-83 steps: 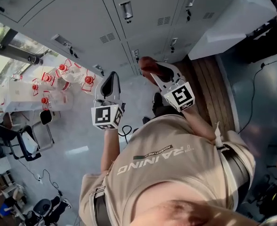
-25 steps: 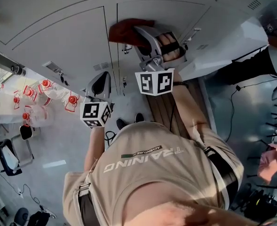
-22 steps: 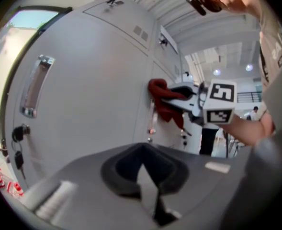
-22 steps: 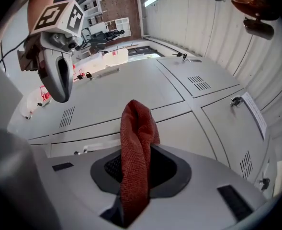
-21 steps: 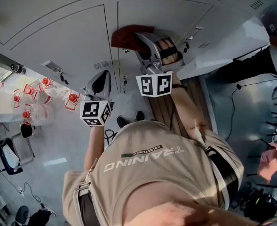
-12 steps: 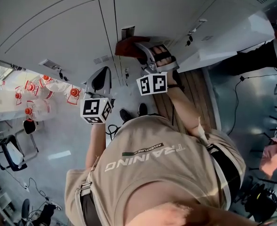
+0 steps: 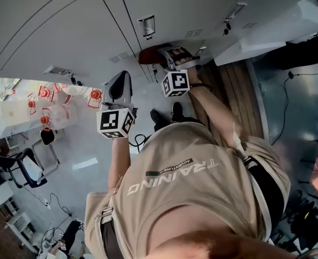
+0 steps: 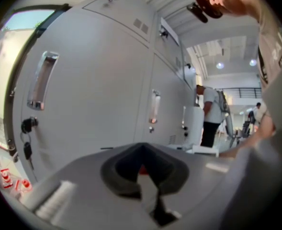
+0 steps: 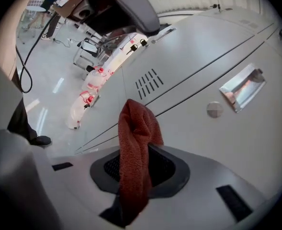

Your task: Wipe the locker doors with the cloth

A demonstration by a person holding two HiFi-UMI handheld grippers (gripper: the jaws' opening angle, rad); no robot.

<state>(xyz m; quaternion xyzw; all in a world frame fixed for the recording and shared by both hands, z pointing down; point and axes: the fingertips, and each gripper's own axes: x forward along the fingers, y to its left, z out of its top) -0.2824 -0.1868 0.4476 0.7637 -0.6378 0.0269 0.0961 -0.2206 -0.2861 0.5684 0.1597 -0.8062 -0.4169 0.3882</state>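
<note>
The grey locker doors (image 7: 67, 26) fill the top of the head view. My right gripper (image 7: 163, 57) is shut on a dark red cloth (image 7: 149, 55) and holds it against a lower door, below a recessed handle (image 7: 147, 26). In the right gripper view the cloth (image 9: 136, 152) hangs bunched out of the closed jaws of the right gripper (image 9: 135, 176), close to a door with vent slots (image 9: 148, 83), a round lock (image 9: 214, 109) and a handle (image 9: 241, 87). My left gripper (image 7: 119, 88) hangs lower at the left, away from the doors. It is shut with nothing in it (image 8: 143, 159).
Bottles with red caps (image 7: 51, 104) stand on a table at the left, with a black chair (image 7: 18, 169) below. A wooden strip of floor (image 7: 237, 90) runs along the lockers at the right. A person in a white shirt (image 8: 208, 114) stands farther down the row.
My right gripper has slid the cloth down the locker door, from beside the upper handle to the lower door. The left gripper has stayed low and idle.
</note>
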